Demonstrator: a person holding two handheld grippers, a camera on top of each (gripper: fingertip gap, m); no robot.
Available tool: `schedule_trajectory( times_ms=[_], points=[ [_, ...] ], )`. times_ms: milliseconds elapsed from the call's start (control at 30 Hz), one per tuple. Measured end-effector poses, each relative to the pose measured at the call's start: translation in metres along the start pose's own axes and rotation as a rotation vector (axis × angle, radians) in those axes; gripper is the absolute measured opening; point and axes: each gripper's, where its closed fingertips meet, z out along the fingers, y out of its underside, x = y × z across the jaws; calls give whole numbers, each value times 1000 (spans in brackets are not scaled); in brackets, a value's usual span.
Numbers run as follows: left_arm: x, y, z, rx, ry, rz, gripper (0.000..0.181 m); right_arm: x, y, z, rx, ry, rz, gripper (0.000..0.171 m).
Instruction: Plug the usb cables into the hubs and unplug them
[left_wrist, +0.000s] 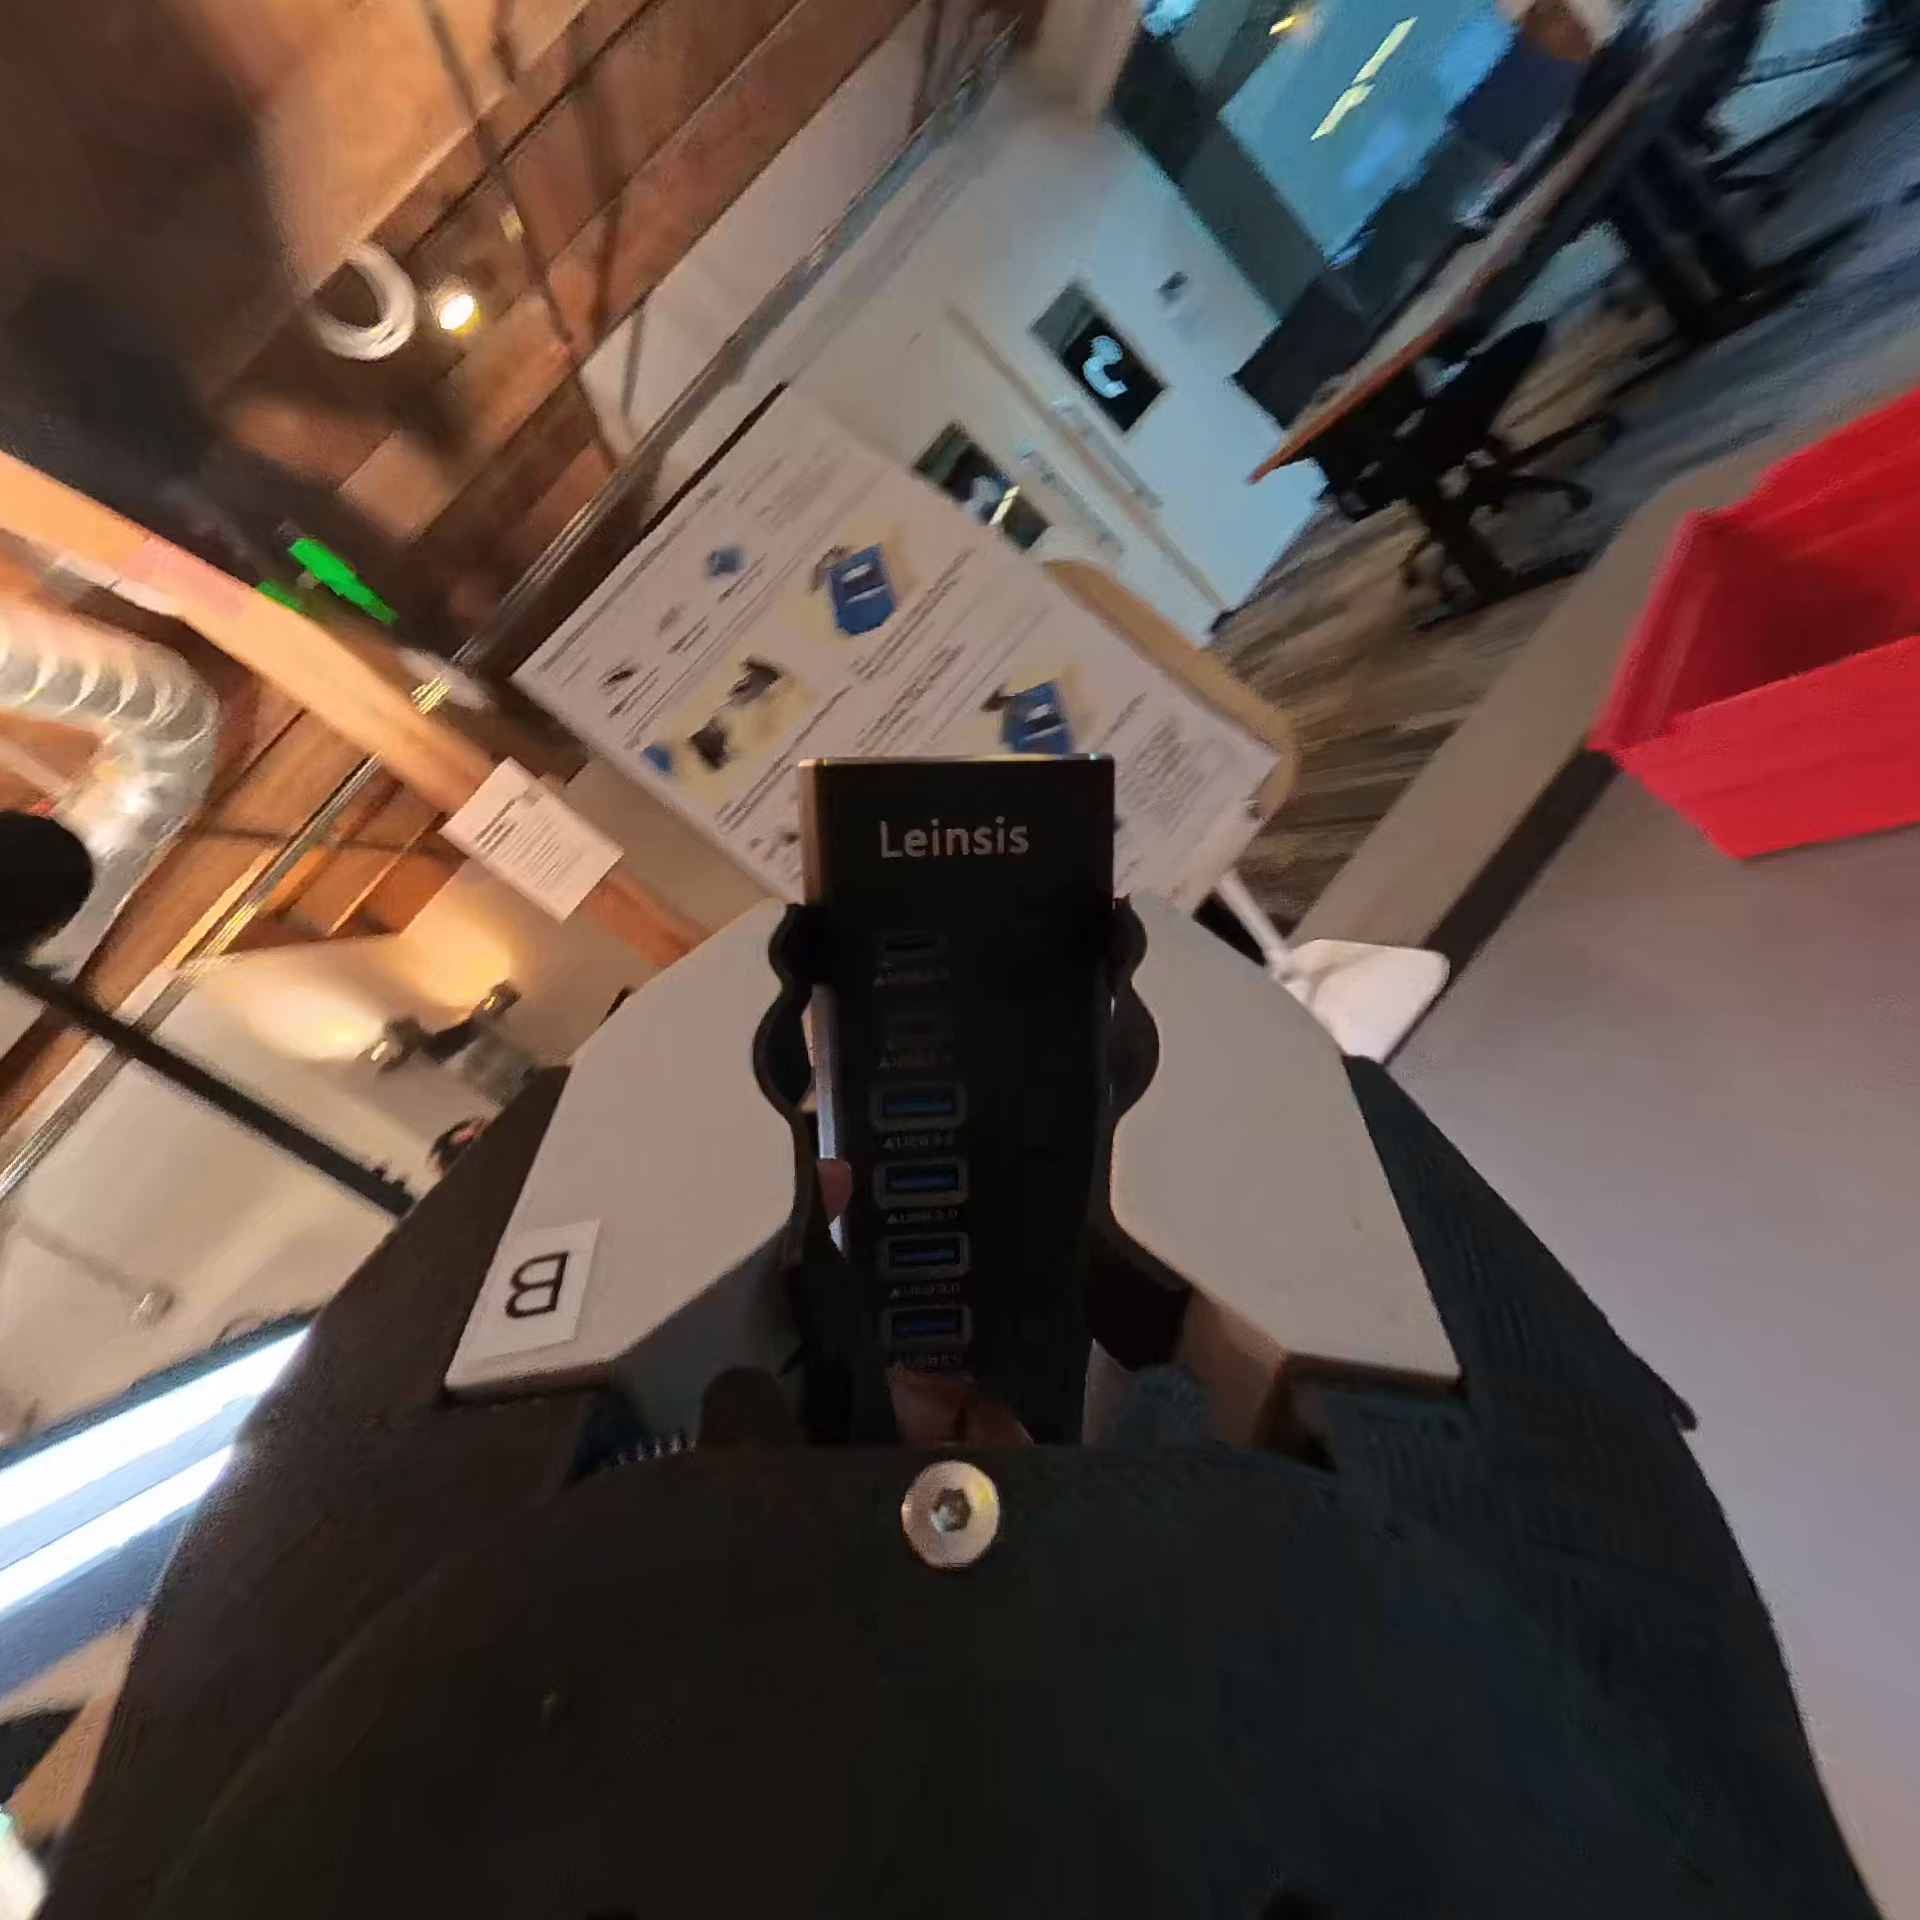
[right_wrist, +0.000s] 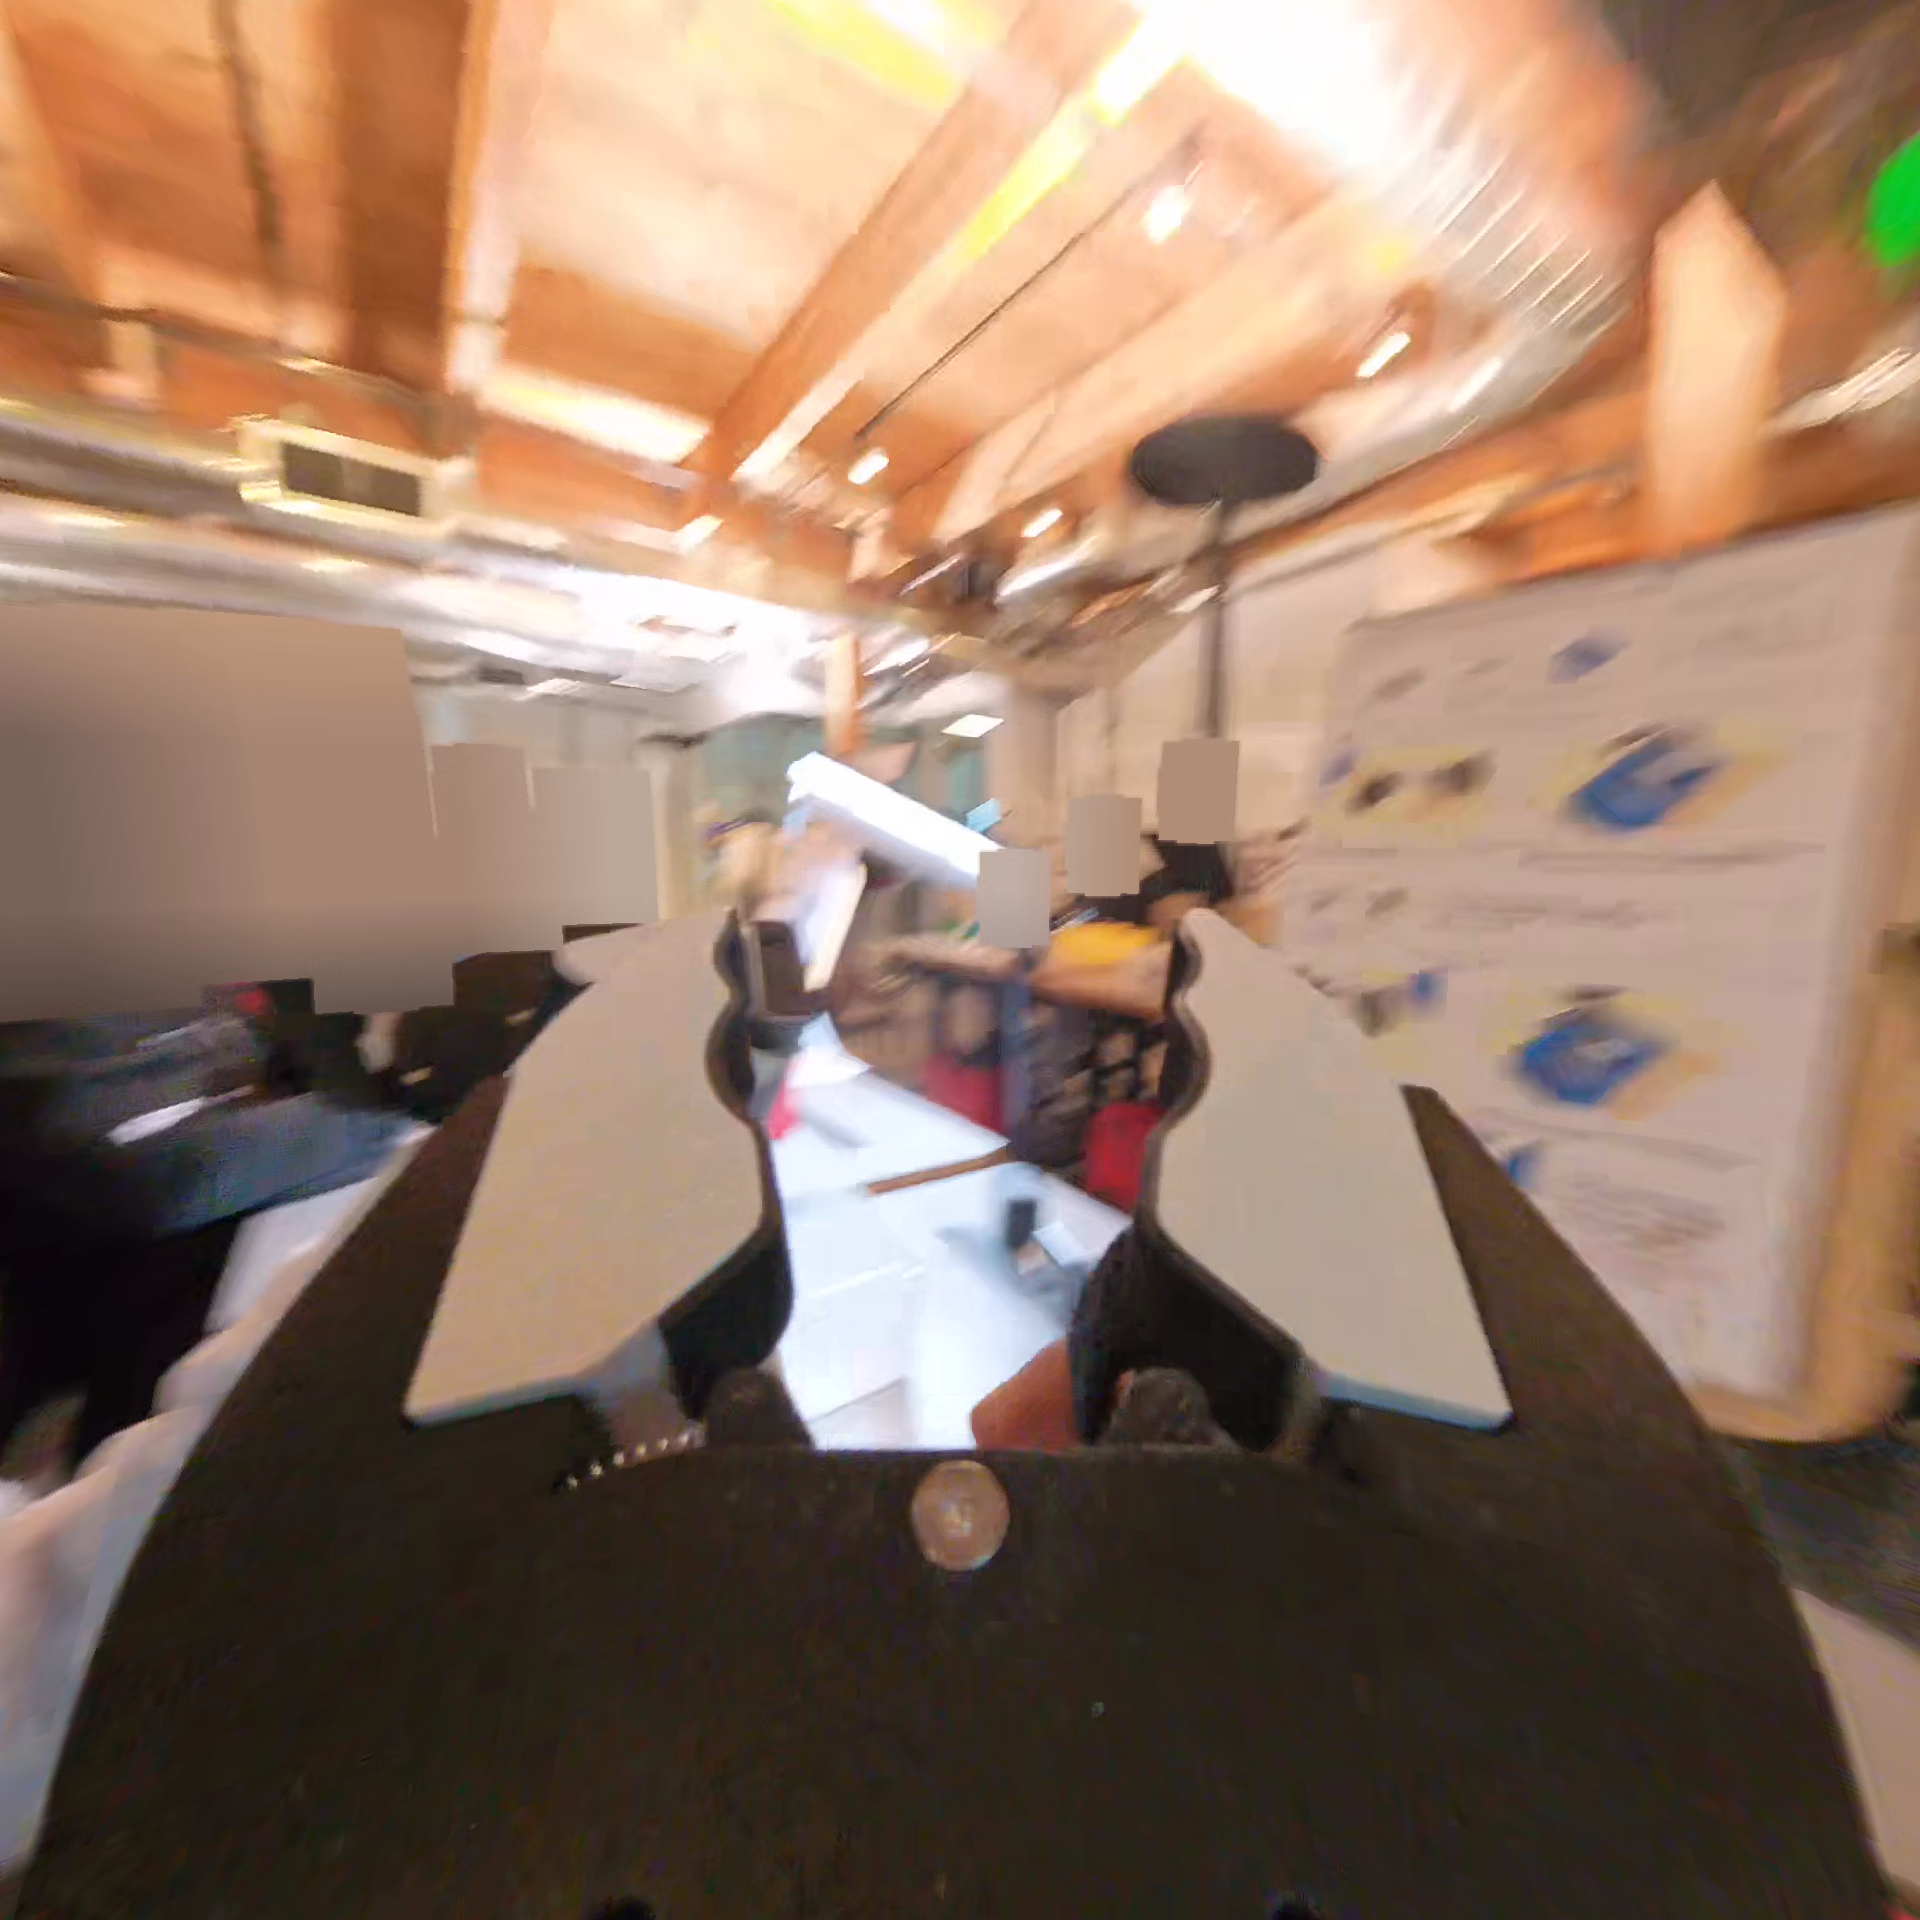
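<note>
My left gripper (left_wrist: 956, 935) is shut on a black USB hub (left_wrist: 961, 1039) and holds it lengthwise between the fingers, lifted in the air and tilted. The hub's face shows two small ports near the far end and several blue USB ports toward me; all ports that show are empty. My right gripper (right_wrist: 956, 935) is open and empty, raised and pointing across the room; its view is blurred. No USB cable shows in either view.
A red plastic bin (left_wrist: 1766, 665) stands on the grey table (left_wrist: 1683, 1195) at the right. A white poster board (left_wrist: 935, 644) stands behind; it also shows in the right wrist view (right_wrist: 1600, 935). People sit at desks far off. My hands' fingertips stand some 20 cm from each other.
</note>
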Motion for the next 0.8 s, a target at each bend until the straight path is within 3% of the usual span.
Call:
schedule_trajectory(
  times_ms=[100,200,333,533,633,800],
  points=[
    [42,-18,7,36,124,46,55,-30,60,36,-220,-197,189,95],
    [72,-25,17,45,182,101,55,-49,115,61,-388,-237,170,102],
    [98,-31,24,73,246,107,55,-42,137,71,-408,-143,55,49],
    [107,-27,28,85,315,41,59,-34,140,59,-512,-102,-48,30],
    [59,-28,17,144,205,-152,64,-15,150,46,-632,-39,-120,27],
    [-71,-16,-37,410,-202,-717,61,26,179,23,-835,73,-167,27]
  ],
)
